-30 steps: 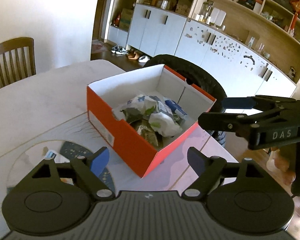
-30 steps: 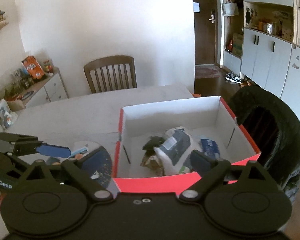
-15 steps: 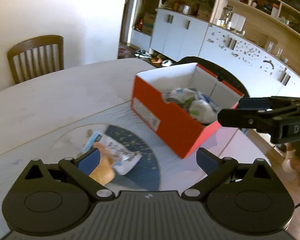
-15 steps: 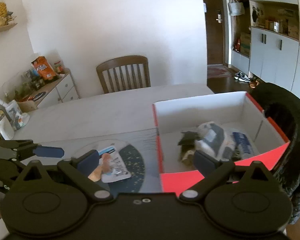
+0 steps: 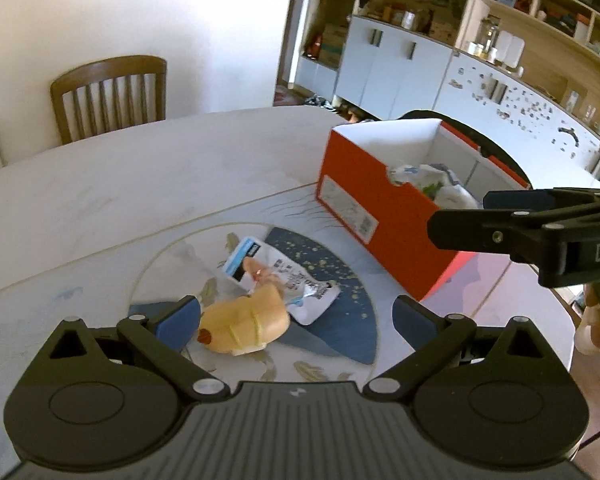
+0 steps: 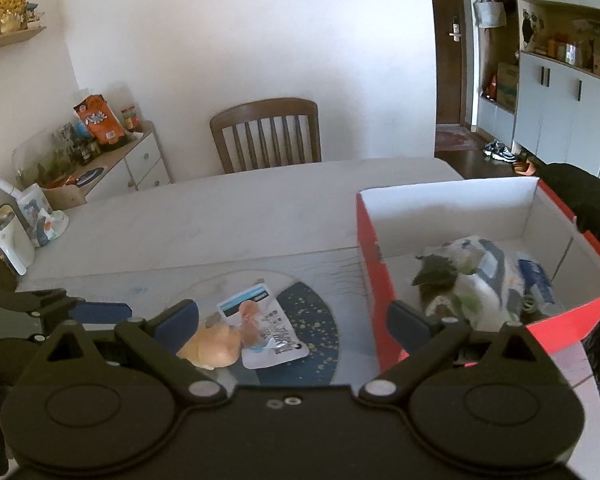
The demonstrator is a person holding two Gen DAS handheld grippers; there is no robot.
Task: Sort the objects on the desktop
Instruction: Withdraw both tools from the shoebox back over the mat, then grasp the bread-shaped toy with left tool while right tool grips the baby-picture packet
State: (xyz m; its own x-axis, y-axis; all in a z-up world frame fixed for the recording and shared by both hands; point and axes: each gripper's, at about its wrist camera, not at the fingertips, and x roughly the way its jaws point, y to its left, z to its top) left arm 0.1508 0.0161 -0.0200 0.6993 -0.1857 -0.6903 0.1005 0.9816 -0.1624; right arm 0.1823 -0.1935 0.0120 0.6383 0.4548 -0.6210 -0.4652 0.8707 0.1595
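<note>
A yellow soft toy [image 5: 244,326] and a white sachet [image 5: 280,276] lie on a round blue-and-white mat [image 5: 340,280] on the pale table. My left gripper [image 5: 296,320] hangs open just above them; its left pad is beside the toy, not touching. In the right wrist view the toy [image 6: 212,346] and sachet [image 6: 264,328] lie below my right gripper [image 6: 294,320], which is open and holds nothing. The orange box [image 5: 380,208], holding several crumpled packets, stands right of the mat. Its near corner [image 6: 380,280] lies behind the right finger.
A wooden chair [image 6: 266,134] stands at the table's far side, and a black chair back [image 6: 588,196] is behind the box. A sideboard [image 6: 100,160] with snacks is far left. A white bottle [image 6: 10,240] sits near the table's left edge. The table ends at right.
Both views have swung left from the orange box to the round mat, bringing the toy and sachet between the fingers. The left jaws have widened.
</note>
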